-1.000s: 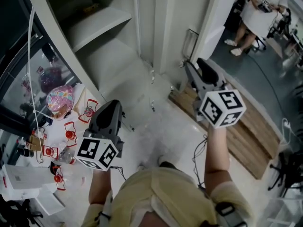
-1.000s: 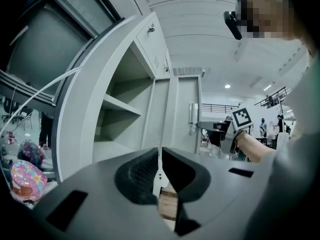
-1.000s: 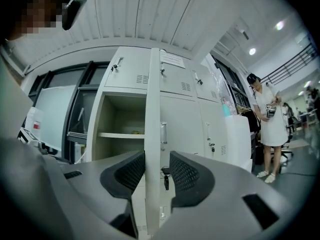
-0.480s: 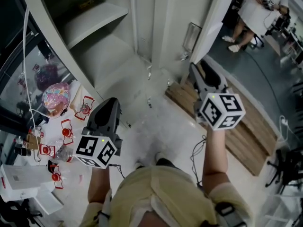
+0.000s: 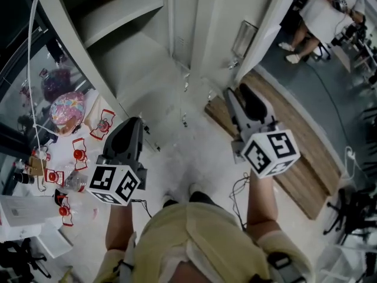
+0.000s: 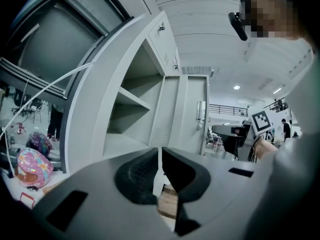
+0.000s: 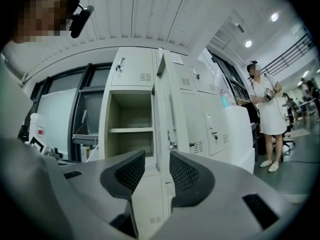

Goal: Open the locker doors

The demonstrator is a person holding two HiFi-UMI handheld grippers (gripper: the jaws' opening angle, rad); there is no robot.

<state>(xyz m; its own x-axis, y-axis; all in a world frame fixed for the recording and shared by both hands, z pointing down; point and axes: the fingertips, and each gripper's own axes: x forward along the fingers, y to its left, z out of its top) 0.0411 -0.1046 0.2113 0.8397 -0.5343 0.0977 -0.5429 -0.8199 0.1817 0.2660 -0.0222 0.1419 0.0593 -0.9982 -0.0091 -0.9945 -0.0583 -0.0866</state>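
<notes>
Locker door (image 5: 266, 27) swung wide, standing out from the cabinet at the top of the head view, handle plate (image 5: 243, 38) on its face. Just left of it, open compartment (image 5: 126, 55) laid bare, one shelf (image 5: 121, 13) across the upper part, nothing visible on it. Right gripper (image 5: 237, 94) near the door's lower edge but apart from it, jaws spread and empty, door edge showing beyond the gap in the right gripper view. Left gripper (image 5: 132, 124) lower and to the left, well short of the locker, jaws pressed nearly together with only a thin slit, clamped on nothing. Wooden floor strip (image 5: 306, 158) under the right gripper. Pink patterned round object (image 5: 68, 108) off to the left. Person in white (image 5: 327, 10) well apart at upper right.
</notes>
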